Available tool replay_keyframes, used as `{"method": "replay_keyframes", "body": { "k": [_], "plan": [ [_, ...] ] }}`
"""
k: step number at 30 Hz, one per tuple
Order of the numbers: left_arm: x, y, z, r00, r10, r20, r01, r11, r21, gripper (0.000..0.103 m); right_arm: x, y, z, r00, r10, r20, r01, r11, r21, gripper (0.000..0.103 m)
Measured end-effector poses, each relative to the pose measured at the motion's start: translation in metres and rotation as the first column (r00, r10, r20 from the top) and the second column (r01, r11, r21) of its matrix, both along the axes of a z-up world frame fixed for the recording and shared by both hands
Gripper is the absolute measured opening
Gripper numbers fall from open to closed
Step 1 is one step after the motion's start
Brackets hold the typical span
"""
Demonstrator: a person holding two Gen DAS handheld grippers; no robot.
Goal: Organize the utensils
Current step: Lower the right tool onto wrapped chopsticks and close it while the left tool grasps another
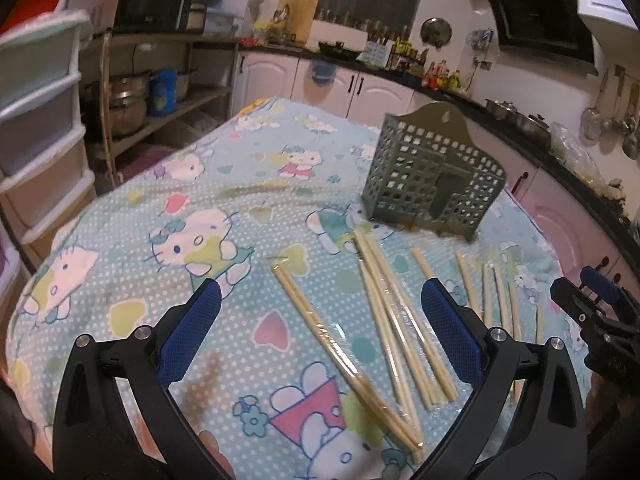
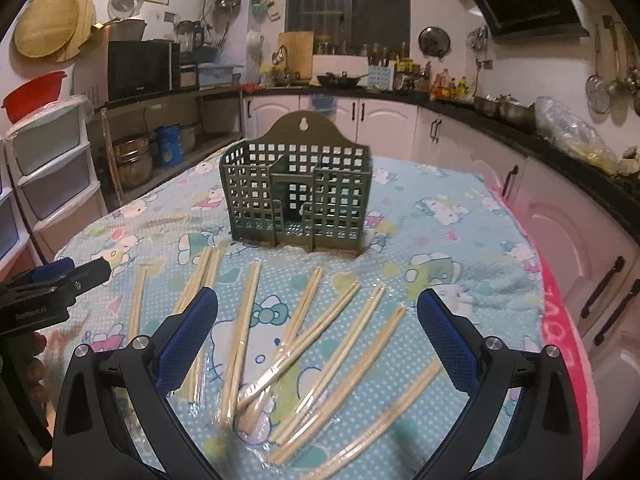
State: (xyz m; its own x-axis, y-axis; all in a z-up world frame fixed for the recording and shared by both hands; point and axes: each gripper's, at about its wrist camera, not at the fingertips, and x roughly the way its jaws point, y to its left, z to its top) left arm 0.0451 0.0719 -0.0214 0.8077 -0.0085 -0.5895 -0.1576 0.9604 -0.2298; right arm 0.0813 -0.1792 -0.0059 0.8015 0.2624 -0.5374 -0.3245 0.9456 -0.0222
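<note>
Wrapped chopstick pairs [image 2: 316, 344] lie scattered flat on the cartoon-print tablecloth [image 2: 460, 240], all on the near side of the green lattice utensil holder [image 2: 298, 196]. The holder stands upright on the cloth, compartments empty as far as visible, hanging tab at the back.

Right gripper [image 2: 316, 332] hovers over the main cluster, spread wide, nothing between the blue pads [image 2: 188, 336], no contact with anything. Chopsticks sit directly ahead of and below it, long axes mostly pointing toward the holder and fanning slightly, some crossing each other near their close ends. Holder is straight beyond them.

Left gripper [image 1: 320, 332] also splayed wide and empty, not touching anything. One wrapped pair [image 1: 340, 348] runs diagonally between its fingers, far end angled toward the holder; a crossed bundle [image 1: 396, 320] lies just beside the right-hand finger. In the left view the holder sits ahead and off to the right.

Judgement: both grippers are about equally near a pair. The right one lines up better with the holder, so a pick along the gap, closing across the stick's long axis, looks like the next call. Overlapping wrappers could drag a neighbour along.
</note>
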Motion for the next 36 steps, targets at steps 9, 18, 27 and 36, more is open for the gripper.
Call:
{"method": "replay_keyframes", "body": {
  "k": [9, 18, 27, 36],
  "plan": [
    [0.028, 0.016, -0.017, 0.992, -0.048, -0.116, 0.036, 0.994, -0.102, 0.069, 0.041, 0.005, -0.01, 0.992, 0.017, -0.127, -0.016, 1.0, 0.012, 0.08],
    [0.053, 0.021, -0.035, 0.972, -0.098, -0.214, 0.05, 0.975, -0.217, 0.044, 0.085, 0.003, -0.037, 0.953, -0.004, -0.304, 0.007, 1.0, 0.008, 0.04],
    [0.071, 0.028, -0.047, 0.959, -0.095, -0.266, 0.026, 0.967, -0.253, 0.036, 0.12, 0.0, -0.062, 0.901, -0.035, -0.431, 0.044, 0.999, 0.012, 0.029],
    [0.087, 0.045, -0.05, 0.949, -0.089, -0.303, -0.001, 0.959, -0.283, 0.027, 0.148, -0.004, -0.069, 0.863, -0.056, -0.502, 0.092, 0.995, 0.048, 0.028]
  ]
}}
